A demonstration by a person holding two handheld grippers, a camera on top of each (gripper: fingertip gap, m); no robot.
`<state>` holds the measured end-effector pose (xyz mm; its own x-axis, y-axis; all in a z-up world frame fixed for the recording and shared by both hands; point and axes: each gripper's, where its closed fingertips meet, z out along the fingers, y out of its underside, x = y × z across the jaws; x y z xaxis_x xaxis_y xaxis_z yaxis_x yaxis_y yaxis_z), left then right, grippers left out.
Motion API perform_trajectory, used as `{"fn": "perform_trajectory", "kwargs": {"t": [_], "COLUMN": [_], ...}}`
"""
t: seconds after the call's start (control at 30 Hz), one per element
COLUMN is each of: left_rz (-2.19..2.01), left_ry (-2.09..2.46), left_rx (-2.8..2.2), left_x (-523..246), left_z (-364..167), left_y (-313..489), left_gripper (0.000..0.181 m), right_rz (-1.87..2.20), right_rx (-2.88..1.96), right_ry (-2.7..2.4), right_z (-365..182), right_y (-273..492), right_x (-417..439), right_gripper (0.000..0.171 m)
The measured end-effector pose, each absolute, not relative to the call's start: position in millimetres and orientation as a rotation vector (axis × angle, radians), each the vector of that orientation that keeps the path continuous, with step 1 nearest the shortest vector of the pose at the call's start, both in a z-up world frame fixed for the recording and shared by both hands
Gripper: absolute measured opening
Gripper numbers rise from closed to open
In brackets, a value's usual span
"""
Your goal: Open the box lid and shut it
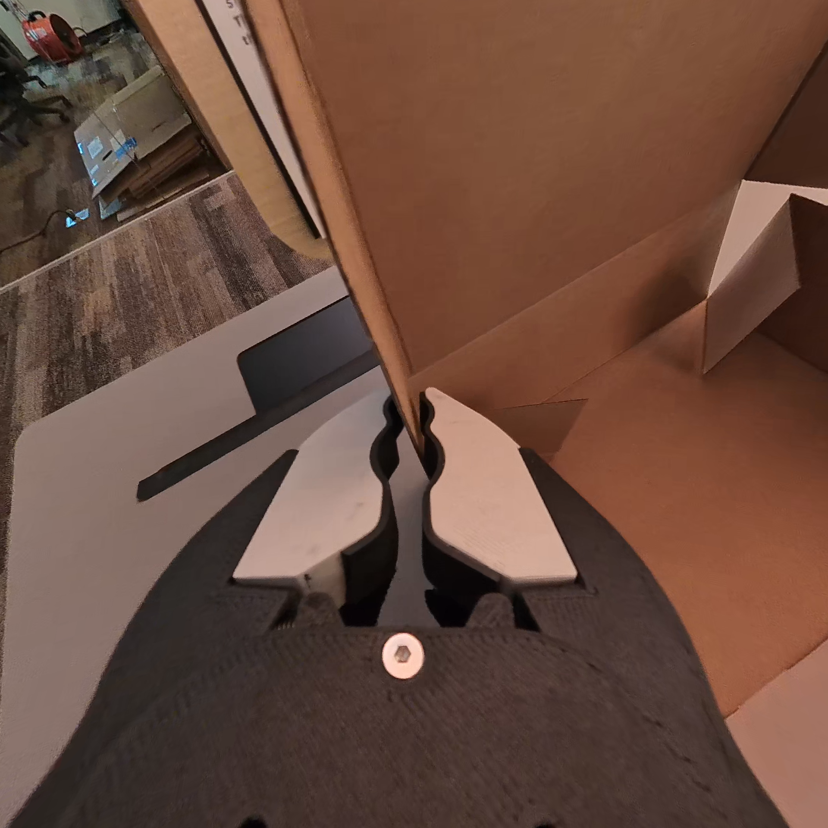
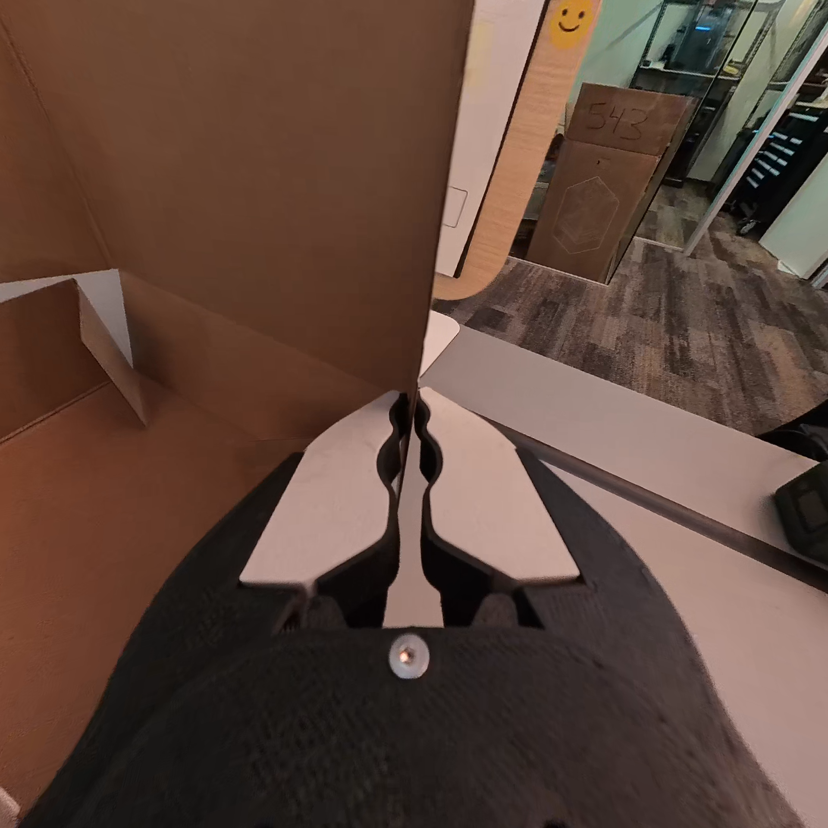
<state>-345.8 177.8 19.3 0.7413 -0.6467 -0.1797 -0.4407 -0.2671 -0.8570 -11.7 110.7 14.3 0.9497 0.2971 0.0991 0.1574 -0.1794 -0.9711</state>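
A large brown cardboard box lies open on a white table. Its lid (image 1: 515, 179) stands raised, nearly upright, and also shows in the right wrist view (image 2: 251, 188). My left gripper (image 1: 410, 403) is shut on the lid's left edge, which runs up from between the fingers. My right gripper (image 2: 410, 398) is shut on the lid's right edge in the same way. The box floor (image 1: 649, 515) is bare, with a folded inner side flap (image 1: 752, 278) standing at the far side, and the flap (image 2: 107, 349) also shows in the right wrist view.
The white table (image 1: 89, 515) carries a dark flat pad (image 1: 286, 372) left of the box. A black device (image 2: 806, 506) sits at the table's right edge. Flattened cartons (image 1: 130, 134) lie on the carpet. A tall brown carton (image 2: 600, 179) leans beyond the table.
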Motion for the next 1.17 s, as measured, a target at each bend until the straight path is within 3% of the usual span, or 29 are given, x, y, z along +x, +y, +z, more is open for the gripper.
{"fn": "perform_trajectory", "kwargs": {"t": [1.17], "left_rz": [-0.26], "left_ry": [0.891], "left_rx": [-1.938], "left_x": [-348], "left_z": [18], "left_y": [169], "left_gripper": [0.012], "right_rz": [0.099], "right_rx": [-1.771], "right_ry": [-0.416], "right_z": [17], "right_y": [106], "right_x": [-21], "right_gripper": [0.005]}}
